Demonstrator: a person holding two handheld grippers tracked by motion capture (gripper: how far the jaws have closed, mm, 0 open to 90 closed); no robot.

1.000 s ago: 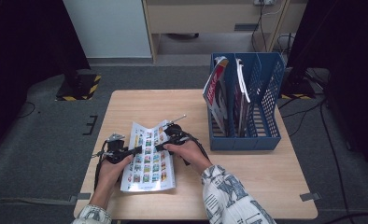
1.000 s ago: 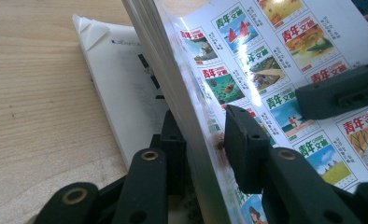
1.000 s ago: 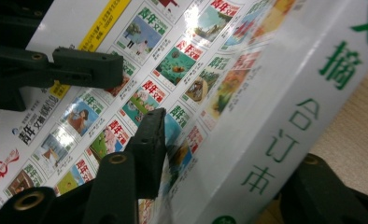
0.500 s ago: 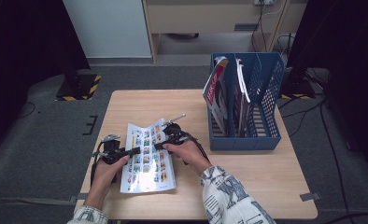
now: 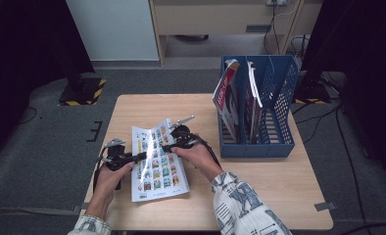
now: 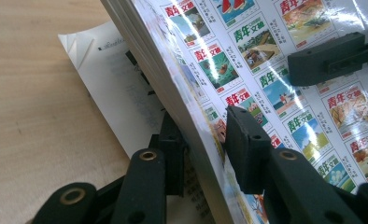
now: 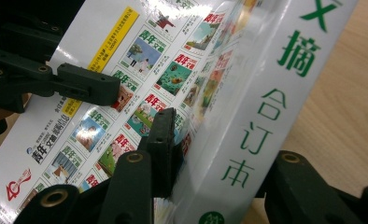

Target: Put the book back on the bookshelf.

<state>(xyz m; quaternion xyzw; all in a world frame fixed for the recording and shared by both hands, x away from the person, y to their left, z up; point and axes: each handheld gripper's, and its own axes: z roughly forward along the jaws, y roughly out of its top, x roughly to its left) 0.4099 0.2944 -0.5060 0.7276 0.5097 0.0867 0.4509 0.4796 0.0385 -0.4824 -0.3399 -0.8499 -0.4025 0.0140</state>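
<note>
A thick magazine (image 5: 156, 164) with a glossy cover of small pictures lies on the wooden table (image 5: 259, 186). My left gripper (image 5: 141, 156) grips its open page edge. In the left gripper view one jaw sits under the pages and the other presses on the cover (image 6: 266, 70); the jaws (image 6: 205, 144) have just been closing. A white page (image 6: 102, 88) lies flat beneath the raised edge. My right gripper (image 5: 167, 146) clamps the spine side. In the right gripper view its jaws (image 7: 219, 163) straddle the white spine with green characters (image 7: 266, 116), and they have just been closing too.
A blue mesh file rack (image 5: 279, 142) stands at the table's right, holding upright magazines (image 5: 228, 98). Bare tabletop lies in front of the rack and at the far left. Grey carpet surrounds the table, and a cabinet stands behind it.
Almost nothing differs. Both grippers stay at the magazine's two long edges, and the left hand has shifted only slightly.
</note>
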